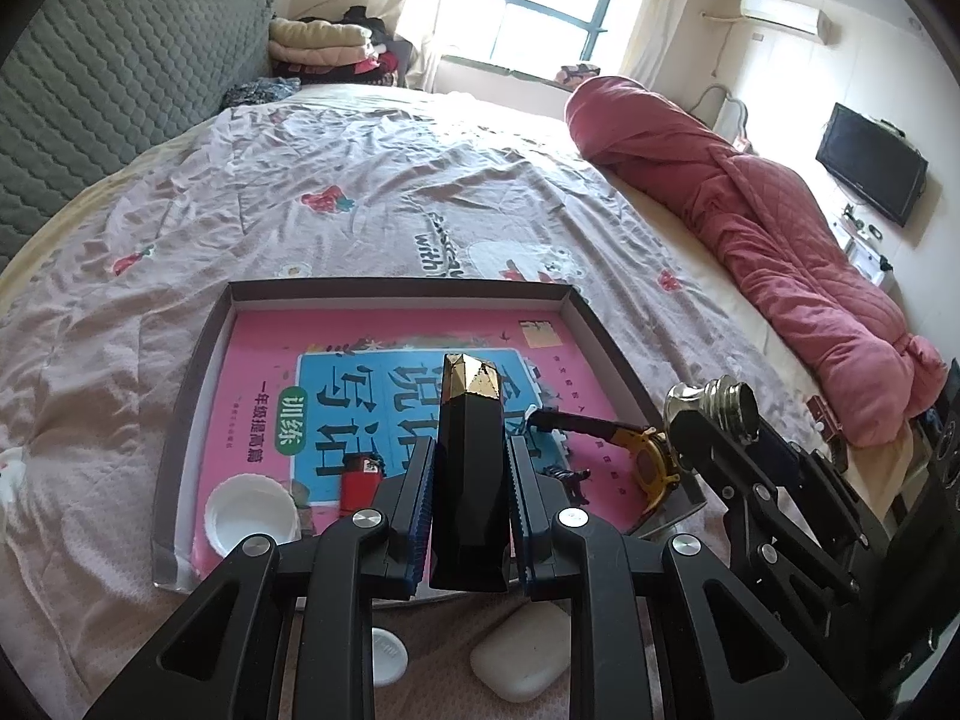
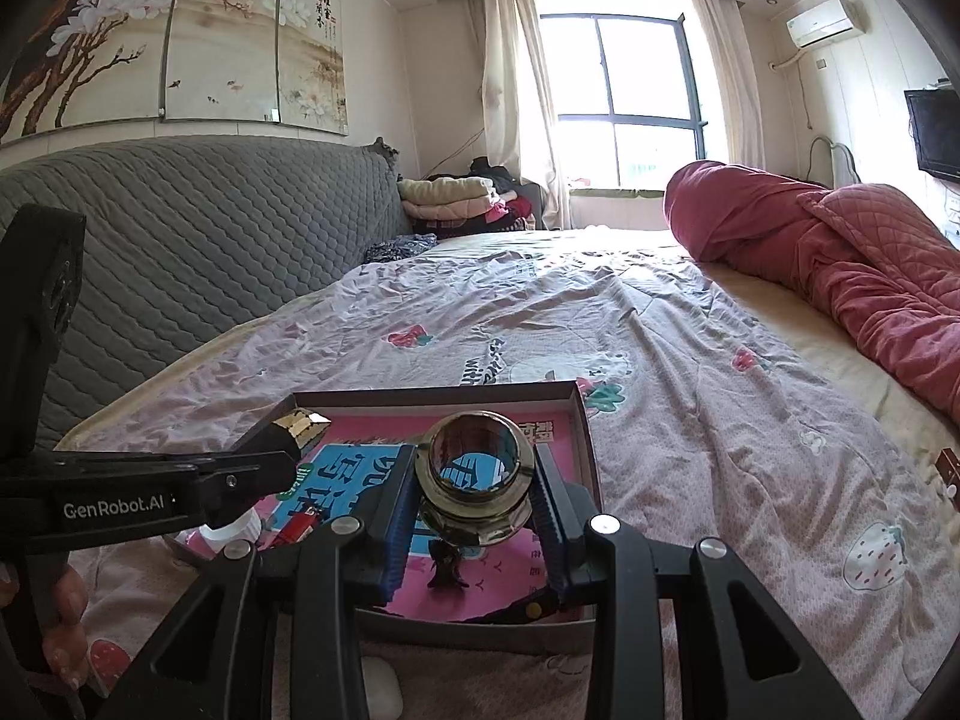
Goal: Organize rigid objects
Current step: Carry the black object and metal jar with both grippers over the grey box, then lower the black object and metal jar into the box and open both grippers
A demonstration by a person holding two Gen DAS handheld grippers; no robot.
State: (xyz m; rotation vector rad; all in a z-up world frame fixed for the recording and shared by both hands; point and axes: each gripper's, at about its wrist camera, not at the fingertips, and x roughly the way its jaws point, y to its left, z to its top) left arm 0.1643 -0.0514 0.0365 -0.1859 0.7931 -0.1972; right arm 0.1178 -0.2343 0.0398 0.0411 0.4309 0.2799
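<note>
At the bottom centre of the left view, the left tool (image 1: 470,468) grips a black, gold-capped tube (image 1: 469,468) above the shallow box (image 1: 384,291). Right tool (image 2: 474,501) clamps a metal threaded fitting (image 2: 475,480), frame centre, over the same box on the bed (image 2: 690,360).

A tray (image 1: 204,360) sits on the bed (image 1: 360,198), lower centre, holding a book (image 1: 258,348); on it lie a cap (image 1: 252,516) and lighter (image 1: 359,480), lower left, watch (image 1: 651,468) at right.
</note>
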